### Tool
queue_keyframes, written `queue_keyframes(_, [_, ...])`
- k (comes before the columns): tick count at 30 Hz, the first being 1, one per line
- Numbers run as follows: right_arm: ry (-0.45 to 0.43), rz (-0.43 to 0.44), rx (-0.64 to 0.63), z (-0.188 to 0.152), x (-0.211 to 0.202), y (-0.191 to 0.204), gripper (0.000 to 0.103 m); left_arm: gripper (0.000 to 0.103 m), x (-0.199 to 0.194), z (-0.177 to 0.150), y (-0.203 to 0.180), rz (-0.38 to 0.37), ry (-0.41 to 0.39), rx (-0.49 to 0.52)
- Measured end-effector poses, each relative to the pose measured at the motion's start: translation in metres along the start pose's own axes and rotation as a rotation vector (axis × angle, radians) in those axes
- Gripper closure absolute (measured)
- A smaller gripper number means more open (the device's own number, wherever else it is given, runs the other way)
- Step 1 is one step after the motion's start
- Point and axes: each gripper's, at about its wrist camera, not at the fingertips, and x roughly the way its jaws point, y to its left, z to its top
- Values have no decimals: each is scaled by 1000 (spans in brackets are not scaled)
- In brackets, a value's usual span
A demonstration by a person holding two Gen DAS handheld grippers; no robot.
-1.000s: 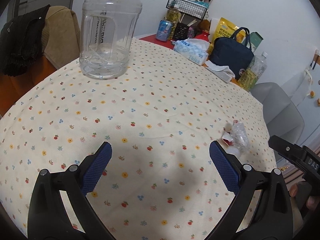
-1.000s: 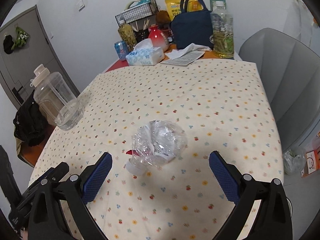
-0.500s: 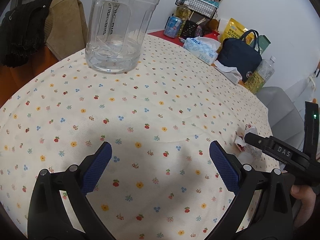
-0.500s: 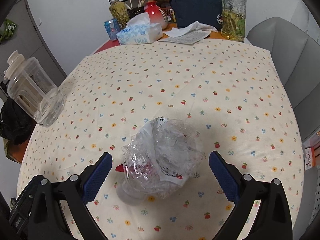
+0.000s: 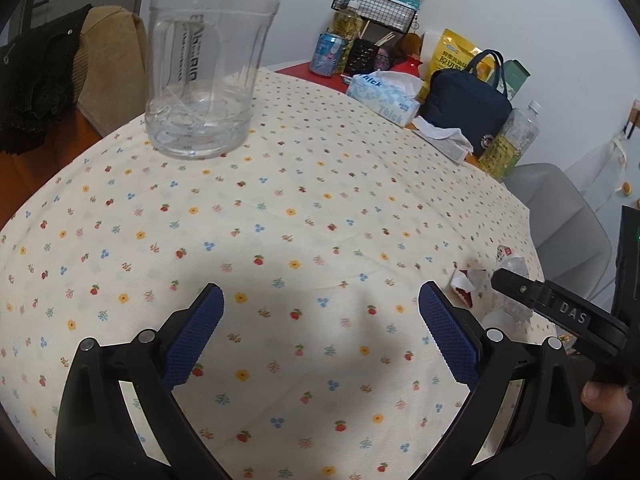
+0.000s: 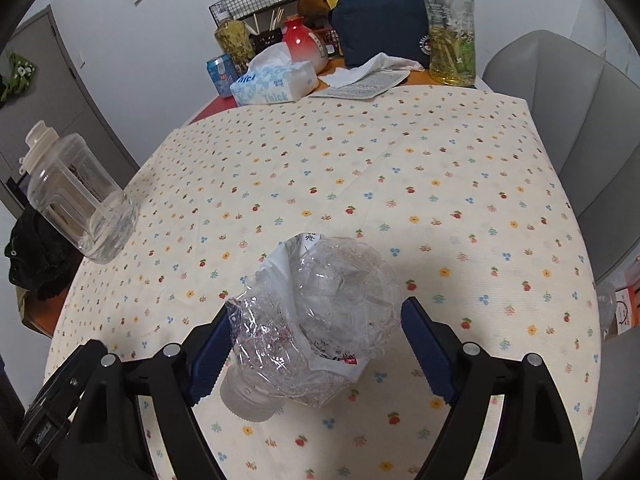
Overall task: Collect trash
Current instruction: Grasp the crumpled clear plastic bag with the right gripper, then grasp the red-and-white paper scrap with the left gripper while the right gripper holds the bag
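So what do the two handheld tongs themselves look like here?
Both tongs, left and right, look alike: glossy black angled linkages with silver pivot pins, ending in blue pads with a fine grid texture. In the left wrist view the right unit's black body carries raised "DAS" lettering. No cables or sleeves show.

Both the left gripper (image 5: 320, 332) and the right gripper (image 6: 310, 354) have glossy black arms with silver screws and textured blue pads (image 5: 194, 340); one black bar reads "DAS".
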Motion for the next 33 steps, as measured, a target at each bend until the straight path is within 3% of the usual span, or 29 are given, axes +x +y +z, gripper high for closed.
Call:
queue_keyframes(7, [-40,14,63,-1,-28,-37,23,8,9,0,-31,-33,26,38])
queue_keyframes(24, [-110,31,174,-9,-83,-120,23,39,56,0,-118,-72,156,112])
queue_keyframes(30, [-128,23,214,-19,-101,-145,23,58,71,-8,-138,-73,196,107])
queue_keyframes(32, [-131,20,230,-24,-106,-154,23,79,77,-11,-143,-80,218,107])
queue_keyframes(33, [-133,18,237,-26,-107,-157,23,83,79,-13,-145,-84,228,108])
